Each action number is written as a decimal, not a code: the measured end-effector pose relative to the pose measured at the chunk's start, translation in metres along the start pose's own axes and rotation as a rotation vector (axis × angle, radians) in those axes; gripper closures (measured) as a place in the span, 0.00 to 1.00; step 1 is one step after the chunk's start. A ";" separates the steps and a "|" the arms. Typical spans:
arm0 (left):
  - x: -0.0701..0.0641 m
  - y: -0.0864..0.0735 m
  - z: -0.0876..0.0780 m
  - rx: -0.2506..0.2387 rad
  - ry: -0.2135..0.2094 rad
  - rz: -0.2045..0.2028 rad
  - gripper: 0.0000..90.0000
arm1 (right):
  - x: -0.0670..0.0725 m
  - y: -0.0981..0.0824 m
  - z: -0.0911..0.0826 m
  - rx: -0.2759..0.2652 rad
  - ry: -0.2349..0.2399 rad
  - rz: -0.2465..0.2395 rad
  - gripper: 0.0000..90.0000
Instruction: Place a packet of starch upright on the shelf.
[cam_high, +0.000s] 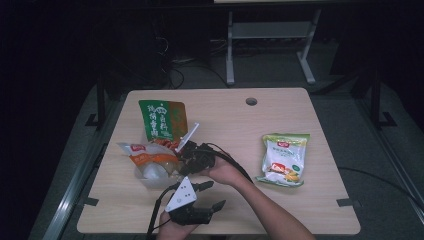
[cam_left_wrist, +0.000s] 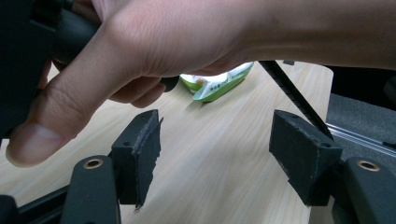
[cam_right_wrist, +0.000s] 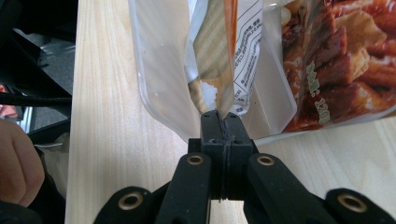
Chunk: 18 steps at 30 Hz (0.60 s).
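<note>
A clear plastic bag with an orange and white packet inside lies at the table's left. My right gripper reaches it from the right. In the right gripper view the jaws are pressed together on the bag's clear rim, with the inner packet's printed edge rising just above them. A green and orange snack packet lies behind the bag, and its meat picture sits beside the jaws. My left gripper hovers near the front edge, open with nothing between its pads.
A green and white snack packet lies on the wooden table at the right, also lying beyond the left jaws. The person's right hand crosses just above the left gripper. A round cable hole is near the far edge.
</note>
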<state>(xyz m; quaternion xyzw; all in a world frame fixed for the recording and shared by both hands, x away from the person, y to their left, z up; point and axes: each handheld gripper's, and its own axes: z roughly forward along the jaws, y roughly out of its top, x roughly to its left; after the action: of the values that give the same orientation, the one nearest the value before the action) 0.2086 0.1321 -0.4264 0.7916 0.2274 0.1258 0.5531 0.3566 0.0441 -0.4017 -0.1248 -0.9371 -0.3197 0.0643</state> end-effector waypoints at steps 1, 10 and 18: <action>0.000 0.000 0.000 0.000 0.000 0.000 0.37 | -0.001 -0.001 -0.001 -0.011 0.007 -0.001 0.98; 0.000 0.000 0.000 0.002 0.001 -0.002 0.37 | -0.001 0.000 -0.005 -0.038 0.011 0.003 0.94; 0.001 0.000 -0.001 0.001 0.001 0.000 0.37 | -0.004 -0.001 -0.004 -0.043 0.012 0.009 0.86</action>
<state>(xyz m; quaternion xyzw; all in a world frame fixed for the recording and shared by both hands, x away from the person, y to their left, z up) 0.2089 0.1327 -0.4263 0.7918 0.2276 0.1261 0.5525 0.3599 0.0396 -0.3998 -0.1285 -0.9290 -0.3401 0.0688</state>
